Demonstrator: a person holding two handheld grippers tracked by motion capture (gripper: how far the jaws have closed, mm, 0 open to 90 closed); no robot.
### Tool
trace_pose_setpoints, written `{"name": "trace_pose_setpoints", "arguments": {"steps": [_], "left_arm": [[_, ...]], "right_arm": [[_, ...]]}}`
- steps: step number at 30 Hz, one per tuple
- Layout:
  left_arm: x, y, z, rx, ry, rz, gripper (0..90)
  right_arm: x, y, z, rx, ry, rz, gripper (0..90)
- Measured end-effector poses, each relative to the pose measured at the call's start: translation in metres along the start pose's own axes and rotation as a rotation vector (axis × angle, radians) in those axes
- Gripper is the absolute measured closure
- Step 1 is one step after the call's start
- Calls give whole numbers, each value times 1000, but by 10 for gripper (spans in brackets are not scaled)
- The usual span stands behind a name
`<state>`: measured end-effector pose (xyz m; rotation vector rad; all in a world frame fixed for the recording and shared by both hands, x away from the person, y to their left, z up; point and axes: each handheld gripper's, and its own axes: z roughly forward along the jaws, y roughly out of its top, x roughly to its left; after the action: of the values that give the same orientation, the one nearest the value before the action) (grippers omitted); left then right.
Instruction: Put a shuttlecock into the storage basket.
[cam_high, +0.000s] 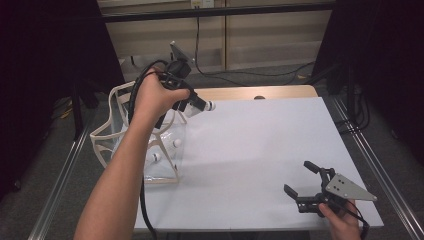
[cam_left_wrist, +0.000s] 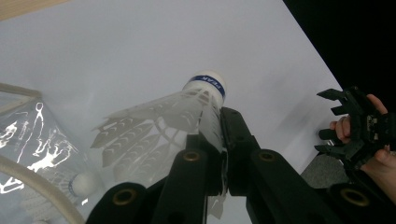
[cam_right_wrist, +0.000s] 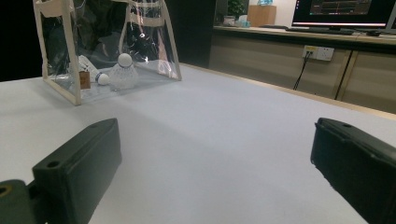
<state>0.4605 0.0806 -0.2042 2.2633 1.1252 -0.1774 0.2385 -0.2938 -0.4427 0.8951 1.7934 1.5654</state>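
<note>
My left gripper (cam_high: 194, 103) hangs above the table's far left, over the right rim of a clear bag (cam_high: 106, 134) with cream trim. It is shut on a white shuttlecock (cam_high: 205, 105), whose cork points right. In the left gripper view the jaws (cam_left_wrist: 222, 122) pinch the skirt of the shuttlecock (cam_left_wrist: 187, 109), which has a blue band at the cork. Two more shuttlecocks (cam_high: 176, 143) lie inside the bag (cam_right_wrist: 72, 88); one shuttlecock (cam_right_wrist: 122, 70) stands cork up. My right gripper (cam_high: 298, 177) rests at the near right corner, open with nothing between its jaws (cam_right_wrist: 215, 133).
The white table top (cam_high: 260, 145) stretches between the bag and the right hand. A wooden strip (cam_high: 260, 92) runs along the far edge. Cables and a wall socket lie beyond it. Metal rails (cam_high: 60, 175) flank both sides of the table.
</note>
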Motion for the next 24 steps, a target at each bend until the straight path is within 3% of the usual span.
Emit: {"name": "trace_pose_setpoints", "arguments": {"steps": [24], "left_arm": [[6, -3, -21, -2, 3, -9, 880]], "right_arm": [[0, 0, 0, 0, -2, 0, 14]]}}
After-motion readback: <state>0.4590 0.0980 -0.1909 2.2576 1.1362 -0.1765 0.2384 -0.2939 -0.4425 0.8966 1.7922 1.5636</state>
